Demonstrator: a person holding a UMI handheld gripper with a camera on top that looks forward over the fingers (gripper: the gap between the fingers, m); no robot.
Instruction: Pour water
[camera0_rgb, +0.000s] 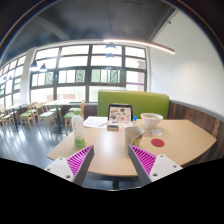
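**Lining up on the green bottle, ahead and left**

Holding my tongs (110, 163) spread wide with nothing between them, I hover above the near edge of the desk (185, 140). My likely target, a green bottle (76, 125), stands upright well beyond the left finger, its long axis vertical. A white bowl (151, 121) sits beyond the right finger. I judge that I must reach forward and leftward.

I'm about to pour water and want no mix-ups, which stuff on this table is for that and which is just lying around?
For the job: green bottle; white bowl; the open, empty claw.
Lying about: tablet; papers; pink coaster.
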